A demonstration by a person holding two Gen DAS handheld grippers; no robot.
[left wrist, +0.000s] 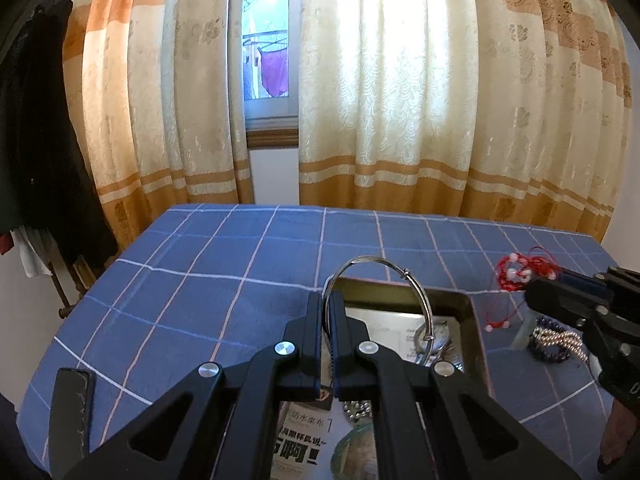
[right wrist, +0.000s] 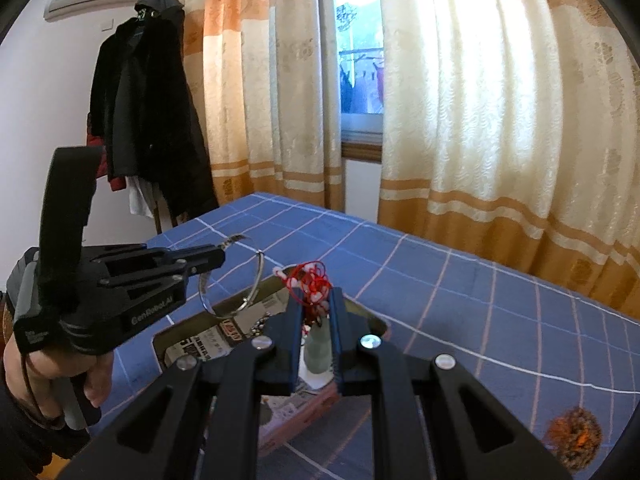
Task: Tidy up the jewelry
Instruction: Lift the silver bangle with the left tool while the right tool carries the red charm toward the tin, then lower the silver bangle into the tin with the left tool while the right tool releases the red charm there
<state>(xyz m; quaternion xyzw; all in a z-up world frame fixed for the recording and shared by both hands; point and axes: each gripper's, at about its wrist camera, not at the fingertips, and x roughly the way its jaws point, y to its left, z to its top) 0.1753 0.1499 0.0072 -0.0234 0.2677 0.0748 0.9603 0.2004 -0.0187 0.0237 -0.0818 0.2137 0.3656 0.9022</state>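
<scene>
While we are holding both pieces above the tin box (left wrist: pixel 466 303) at lower centre, left gripper (left wrist: pixel 329 312) jaws are pinching the silver bangle (left wrist: pixel 384 266), right gripper (right wrist: pixel 315 312) jaws the red beaded string bracelet (right wrist: pixel 310 280); its loose threads could be snagging.

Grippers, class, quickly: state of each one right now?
Left gripper: shut on the silver bangle.
Right gripper: shut on the red string bracelet.
</scene>
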